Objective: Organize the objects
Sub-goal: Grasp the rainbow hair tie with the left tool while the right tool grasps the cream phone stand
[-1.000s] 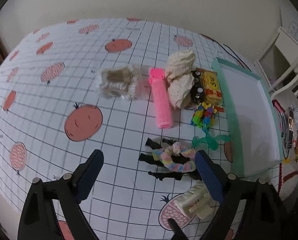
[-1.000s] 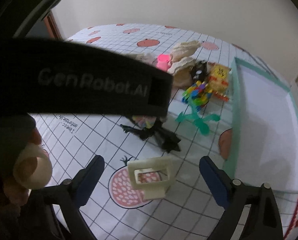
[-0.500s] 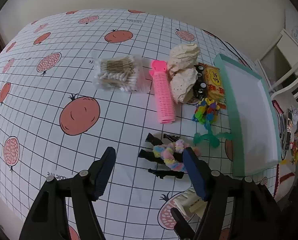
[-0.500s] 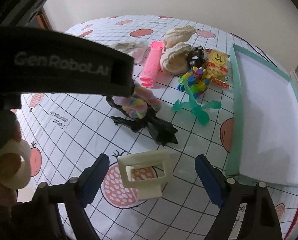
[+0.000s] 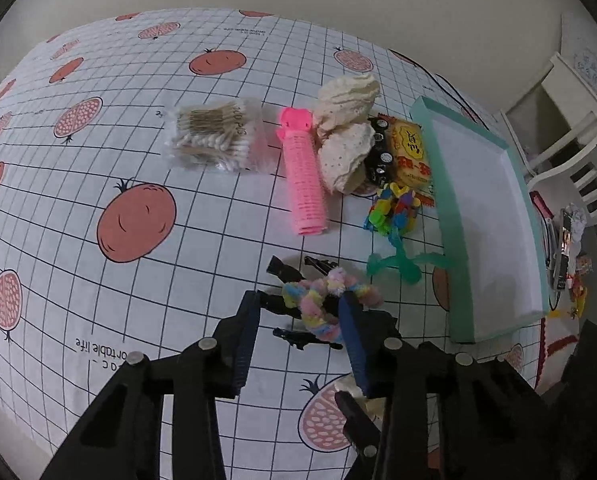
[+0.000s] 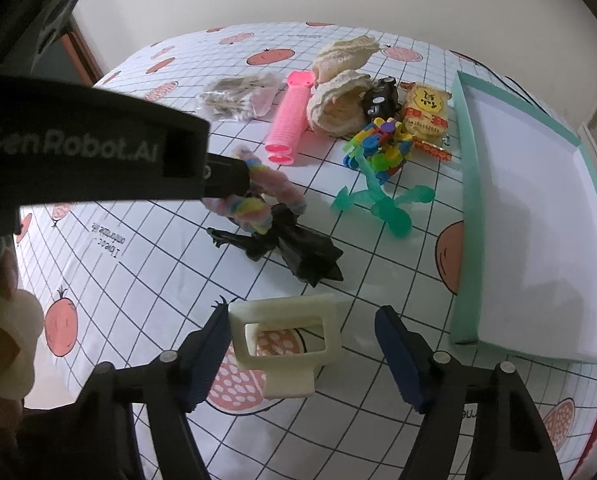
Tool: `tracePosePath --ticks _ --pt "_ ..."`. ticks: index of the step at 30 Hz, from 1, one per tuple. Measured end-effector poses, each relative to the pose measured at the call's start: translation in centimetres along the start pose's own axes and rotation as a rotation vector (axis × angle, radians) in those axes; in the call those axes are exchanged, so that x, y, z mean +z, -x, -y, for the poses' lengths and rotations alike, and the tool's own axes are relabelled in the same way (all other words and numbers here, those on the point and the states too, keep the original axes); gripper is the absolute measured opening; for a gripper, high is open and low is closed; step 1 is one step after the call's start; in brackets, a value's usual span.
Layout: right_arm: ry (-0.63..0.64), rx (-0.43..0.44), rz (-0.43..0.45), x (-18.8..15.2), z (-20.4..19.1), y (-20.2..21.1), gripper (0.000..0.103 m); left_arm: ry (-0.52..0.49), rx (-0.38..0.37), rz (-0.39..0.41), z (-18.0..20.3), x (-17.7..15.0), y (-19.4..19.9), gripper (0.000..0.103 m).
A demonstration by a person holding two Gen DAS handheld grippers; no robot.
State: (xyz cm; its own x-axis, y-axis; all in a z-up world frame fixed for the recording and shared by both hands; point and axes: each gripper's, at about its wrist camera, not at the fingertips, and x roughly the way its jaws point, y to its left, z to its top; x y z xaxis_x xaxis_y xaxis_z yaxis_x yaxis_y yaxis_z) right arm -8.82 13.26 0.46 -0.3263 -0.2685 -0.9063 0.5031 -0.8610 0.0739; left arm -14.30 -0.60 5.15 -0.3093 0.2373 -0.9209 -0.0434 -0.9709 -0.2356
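Observation:
A pastel scrunchie (image 5: 322,300) lies on several black hair clips (image 5: 298,338) on the tomato-print tablecloth. My left gripper (image 5: 300,304) is low over it, open but narrowed, one finger on each side. The right finger touches the scrunchie and the left one stands just off it. From the right wrist, the scrunchie (image 6: 254,196) shows at the tip of the left tool. My right gripper (image 6: 302,316) is open around a cream claw clip (image 6: 286,340), which stands between the fingers nearer the left one. A teal tray (image 5: 438,200) with a white floor lies to the right.
Behind the scrunchie lie a pink hair roller (image 5: 302,184), a bag of cotton swabs (image 5: 214,140), two cream cloth pieces (image 5: 346,128), a black toy car (image 5: 378,152), a yellow snack pack (image 5: 410,152), colourful plastic pieces (image 5: 394,212) and a teal suction toy (image 5: 398,260). A white chair (image 5: 578,160) stands beyond the table.
My left gripper has come down and forward onto the scrunchie, and its fingers have drawn closer together. My right gripper has edged nearer the cream claw clip, still wide.

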Motion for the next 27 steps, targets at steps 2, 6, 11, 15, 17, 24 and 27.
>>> tracePosePath --ticks 2,6,11,15,17,24,27 --pt "0.0 -0.004 -0.005 0.0 0.1 -0.1 0.069 0.001 -0.008 -0.003 0.1 0.0 0.0 0.038" --pt "-0.009 -0.001 -0.02 -0.1 0.4 -0.6 0.065 -0.001 -0.017 -0.01 0.2 -0.1 -0.1 0.03" --pt "-0.016 -0.004 -0.024 0.0 0.7 -0.8 0.06 0.007 -0.031 -0.024 0.4 -0.3 -0.3 0.029" --pt "-0.026 0.001 -0.028 0.4 1.3 -0.9 0.056 0.019 -0.041 -0.048 0.3 -0.4 -1.0 0.029" --pt "-0.029 0.002 -0.029 0.7 1.3 -1.0 0.056 0.022 -0.041 -0.05 0.5 -0.4 -1.1 0.027" --pt "-0.029 0.001 -0.033 0.9 1.2 -0.9 0.055 0.074 -0.023 -0.041 0.8 -0.5 -1.2 0.013" --pt "-0.033 -0.002 -0.034 0.9 1.5 -0.9 0.055 0.07 -0.023 -0.037 0.8 -0.6 -1.0 0.012"
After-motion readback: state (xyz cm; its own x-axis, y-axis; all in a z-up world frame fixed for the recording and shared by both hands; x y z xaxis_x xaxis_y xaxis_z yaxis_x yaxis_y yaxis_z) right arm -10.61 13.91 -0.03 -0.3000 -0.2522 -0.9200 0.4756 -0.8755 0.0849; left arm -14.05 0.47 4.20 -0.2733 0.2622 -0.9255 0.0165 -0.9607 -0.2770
